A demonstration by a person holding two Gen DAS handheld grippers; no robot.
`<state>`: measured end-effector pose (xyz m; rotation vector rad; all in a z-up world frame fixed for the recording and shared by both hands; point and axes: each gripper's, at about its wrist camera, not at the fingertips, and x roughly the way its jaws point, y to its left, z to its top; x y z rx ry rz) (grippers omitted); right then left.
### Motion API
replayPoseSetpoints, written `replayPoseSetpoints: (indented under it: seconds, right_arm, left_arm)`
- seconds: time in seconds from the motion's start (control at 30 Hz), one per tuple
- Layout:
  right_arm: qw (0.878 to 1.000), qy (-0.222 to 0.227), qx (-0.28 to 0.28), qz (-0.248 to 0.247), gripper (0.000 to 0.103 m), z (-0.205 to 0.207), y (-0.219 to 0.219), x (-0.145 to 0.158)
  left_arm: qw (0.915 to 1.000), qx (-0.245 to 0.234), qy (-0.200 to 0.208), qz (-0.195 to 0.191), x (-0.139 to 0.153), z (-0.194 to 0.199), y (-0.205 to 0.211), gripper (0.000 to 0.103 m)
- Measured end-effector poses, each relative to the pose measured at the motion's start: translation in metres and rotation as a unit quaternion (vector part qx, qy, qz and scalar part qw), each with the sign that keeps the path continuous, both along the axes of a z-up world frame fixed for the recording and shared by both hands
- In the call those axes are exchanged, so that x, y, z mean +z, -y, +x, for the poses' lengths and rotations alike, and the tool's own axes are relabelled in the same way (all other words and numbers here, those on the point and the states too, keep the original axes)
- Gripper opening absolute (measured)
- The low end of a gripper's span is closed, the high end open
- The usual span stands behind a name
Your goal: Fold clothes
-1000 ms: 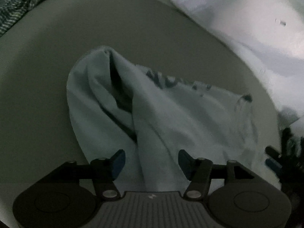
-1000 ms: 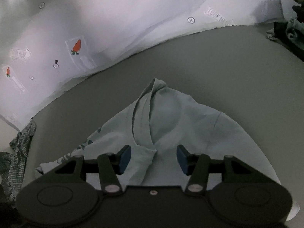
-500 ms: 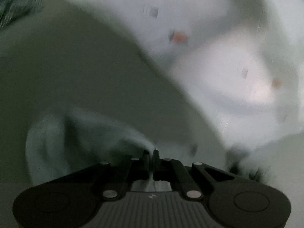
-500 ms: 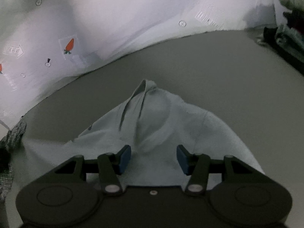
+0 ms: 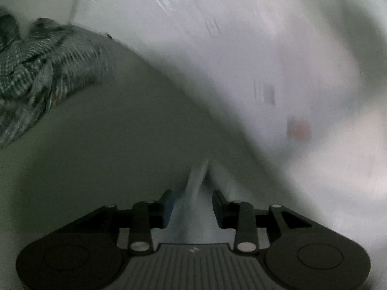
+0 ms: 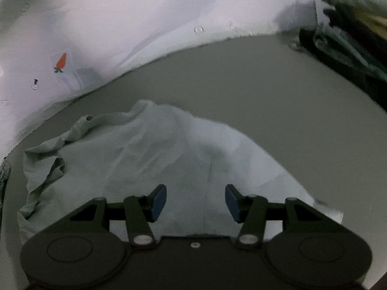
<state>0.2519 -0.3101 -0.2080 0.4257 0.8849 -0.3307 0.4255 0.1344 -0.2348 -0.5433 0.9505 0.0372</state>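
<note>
A pale blue-green garment (image 6: 150, 149) lies crumpled on the grey surface (image 6: 266, 77) in the right wrist view. My right gripper (image 6: 195, 201) is open just above its near part, holding nothing. In the blurred left wrist view, my left gripper (image 5: 192, 206) is open, with a narrow strip of the pale garment (image 5: 196, 193) standing between its parted fingers. I cannot tell if the strip touches them.
A checked grey-green garment (image 5: 41, 72) lies bunched at the far left. A white sheet with carrot prints (image 6: 121, 24) rises behind the grey surface. Dark folded items (image 6: 350, 43) sit at the far right.
My left gripper shut on the pale garment, swung it away to the left, and has now opened. The garment's left part has been dragged and spread. The right gripper stayed open.
</note>
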Motion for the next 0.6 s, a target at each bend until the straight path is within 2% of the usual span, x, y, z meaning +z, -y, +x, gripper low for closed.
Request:
replayPoseSetpoints:
  seconds: [0.1, 0.33, 0.53, 0.57, 0.6]
  right_arm:
    - [0.999, -0.014, 0.004, 0.034, 0.055, -0.002, -0.003, -0.01]
    - [0.991, -0.045, 0.062, 0.11, 0.054, -0.01, -0.034, -0.036]
    - [0.988, -0.046, 0.053, 0.139, 0.057, -0.005, -0.037, -0.054]
    - [0.988, -0.043, 0.055, 0.14, 0.056, -0.002, -0.038, -0.053]
    - [0.988, -0.041, 0.057, 0.141, 0.048, 0.0, -0.039, -0.053]
  left_arm:
    - [0.9983, -0.033, -0.04, 0.024, -0.019, -0.023, 0.019, 0.039]
    - [0.9912, -0.069, -0.112, -0.009, -0.051, -0.08, 0.056, 0.051]
    - [0.988, -0.089, -0.126, -0.01, -0.066, -0.095, 0.082, 0.063]
    - [0.9876, -0.092, -0.127, -0.01, -0.069, -0.097, 0.086, 0.063]
    - [0.9872, -0.094, -0.128, -0.011, -0.072, -0.099, 0.091, 0.061]
